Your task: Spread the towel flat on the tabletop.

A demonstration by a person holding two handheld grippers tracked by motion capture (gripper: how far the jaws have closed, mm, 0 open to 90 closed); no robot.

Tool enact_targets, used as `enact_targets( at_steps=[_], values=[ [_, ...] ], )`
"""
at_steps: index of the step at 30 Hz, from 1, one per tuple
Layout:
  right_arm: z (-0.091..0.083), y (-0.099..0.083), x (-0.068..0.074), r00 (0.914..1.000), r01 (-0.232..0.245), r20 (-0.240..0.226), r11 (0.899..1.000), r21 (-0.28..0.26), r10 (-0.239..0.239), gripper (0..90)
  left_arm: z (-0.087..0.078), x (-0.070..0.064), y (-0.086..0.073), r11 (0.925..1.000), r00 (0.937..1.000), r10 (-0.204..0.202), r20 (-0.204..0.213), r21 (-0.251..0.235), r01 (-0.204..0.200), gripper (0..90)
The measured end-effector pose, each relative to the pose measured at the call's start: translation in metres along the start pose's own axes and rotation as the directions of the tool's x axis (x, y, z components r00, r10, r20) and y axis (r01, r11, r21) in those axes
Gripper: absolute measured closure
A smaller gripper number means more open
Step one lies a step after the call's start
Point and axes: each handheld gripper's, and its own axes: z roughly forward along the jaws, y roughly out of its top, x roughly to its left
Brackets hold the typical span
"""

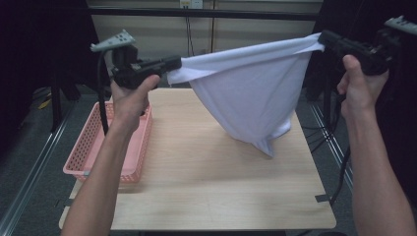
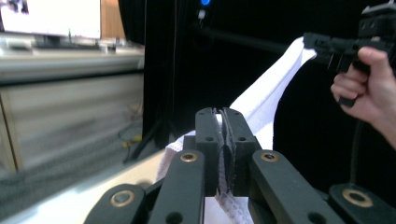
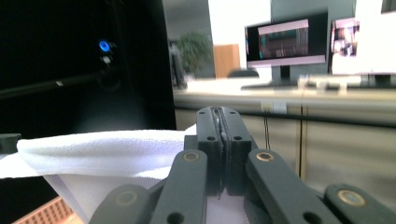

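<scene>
From the high view, a white cloth (image 1: 251,93) hangs stretched between the left claw (image 1: 173,63) and right claw (image 1: 325,37), above the bench (image 1: 196,172) beside a pink basket (image 1: 93,142). In the left gripper view, the jaws are closed on the cloth's hem (image 2: 229,196). In the right gripper view, the jaws pinch the cloth's edge (image 3: 107,151); pulling wider could likely tug a thin corner free.

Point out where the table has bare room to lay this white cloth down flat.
Bare wood runs from the pink basket across to the table edge on the right and forward to its near edge. Crowded: the left side, where the basket sits. The white cloth hangs over the far right part.
</scene>
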Motion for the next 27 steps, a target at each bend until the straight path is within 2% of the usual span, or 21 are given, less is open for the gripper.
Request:
enact_targets(
  at_steps=[1,2,4,5,6,7,8,9,10,11,13,16,18,19,21,22,23,24,25,26,27],
  values=[
    [-0.005,0.005,0.005,0.9999,0.013,-0.009,1.0,-0.014,-0.013,88.3,-0.006,-0.006,0.003,0.9997,0.9997,0.023,-0.003,0.006,-0.023,86.2],
    [-0.015,0.003,0.015,0.999,0.039,-0.021,0.999,-0.004,-0.039,88.4,-0.015,-0.015,-0.004,0.9991,0.9994,0.033,0.001,0.027,-0.033,86.2],
    [-0.025,-0.014,0.022,0.9979,0.052,-0.041,0.998,0.032,-0.051,88.3,-0.019,-0.017,-0.012,0.9985,0.9996,0.027,0.005,0.047,-0.027,86.1],
    [-0.031,-0.026,0.024,0.9975,0.05,-0.052,0.997,0.05,-0.048,88.4,-0.025,-0.021,-0.038,0.9966,0.9998,0.013,0.018,0.082,-0.014,86.1],
    [-0.031,-0.026,0.024,0.9975,0.05,-0.052,0.997,0.05,-0.048,88.4,-0.025,-0.021,-0.038,0.9966,0.9998,0.013,0.018,0.082,-0.014,86.0],
    [-0.046,-0.057,0.03,0.9965,0.05,-0.072,0.993,0.103,-0.043,88.4,-0.029,-0.023,-0.053,0.9944,0.9996,0.002,0.028,0.106,-0.005,86.0],
    [-0.046,-0.057,0.03,0.9965,0.05,-0.072,0.993,0.103,-0.043,88.4,-0.031,-0.025,-0.069,0.9911,0.999,-0.01,0.043,0.133,0.004,86.0],
    [-0.054,-0.073,0.033,0.996,0.05,-0.08,0.99,0.131,-0.04,88.4,-0.037,-0.03,-0.1,0.9854,0.9977,-0.04,0.054,0.168,0.031,86.0],
    [-0.07,-0.103,0.038,0.9949,0.037,-0.099,0.982,0.186,-0.019,88.4,-0.04,-0.032,-0.114,0.9829,0.9959,-0.055,0.072,0.179,0.041,85.9],
    [-0.078,-0.116,0.041,0.9947,0.029,-0.102,0.979,0.204,-0.008,88.4,-0.043,-0.035,-0.132,0.9776,0.9941,-0.072,0.081,0.203,0.054,85.9],
    [-0.099,-0.148,0.046,0.993,0.01,-0.117,0.969,0.248,0.019,88.4,-0.049,-0.043,-0.167,0.9626,0.9884,-0.111,0.104,0.259,0.081,85.7],
    [-0.128,-0.191,0.057,0.9888,-0.031,-0.13,0.954,0.298,0.073,88.4,-0.056,-0.058,-0.209,0.9422,0.9826,-0.156,0.102,0.314,0.117,85.5],
    [-0.142,-0.216,0.066,0.9883,-0.031,-0.13,0.937,0.348,0.081,88.3,-0.061,-0.067,-0.229,0.923,0.9857,-0.142,0.09,0.372,0.099,85.1],
    [-0.147,-0.224,0.07,0.9871,-0.03,-0.135,0.928,0.371,0.086,88.3,-0.065,-0.072,-0.242,0.9062,0.9835,-0.153,0.096,0.411,0.101,85.0],
    [-0.161,-0.247,0.079,0.9858,-0.024,-0.14,0.902,0.431,0.093,88.2,-0.075,-0.08,-0.263,0.8801,0.9748,-0.204,0.09,0.453,0.143,84.0],
    [-0.169,-0.258,0.083,0.9828,-0.032,-0.148,0.89,0.454,0.111,87.8,-0.078,-0.082,-0.27,0.8747,0.9726,-0.213,0.092,0.462,0.148,83.6],
    [-0.173,-0.264,0.085,0.9823,-0.035,-0.147,0.884,0.466,0.116,86.4,-0.082,-0.084,-0.277,0.8632,0.9698,-0.228,0.088,0.479,0.159,83.3],
    [-0.175,-0.27,0.087,0.9829,-0.008,-0.156,0.872,0.49,0.097,81.5,-0.084,-0.086,-0.283,0.8506,0.9678,-0.237,0.086,0.5,0.164,81.5],
    [-0.176,-0.274,0.087,0.983,0.017,-0.165,0.857,0.515,0.08,74.3,-0.087,-0.086,-0.286,0.8416,0.9693,-0.231,0.085,0.517,0.155,77.9],
    [-0.175,-0.276,0.085,0.9844,0.015,-0.156,0.847,0.531,0.08,67.2,-0.089,-0.085,-0.288,0.8401,0.9725,-0.219,0.077,0.522,0.148,73.1],
    [-0.175,-0.278,0.083,0.9839,0.009,-0.155,0.844,0.536,0.088,66.2,-0.091,-0.081,-0.289,0.8433,0.9718,-0.229,0.057,0.51,0.169,71.2]
  ],
)
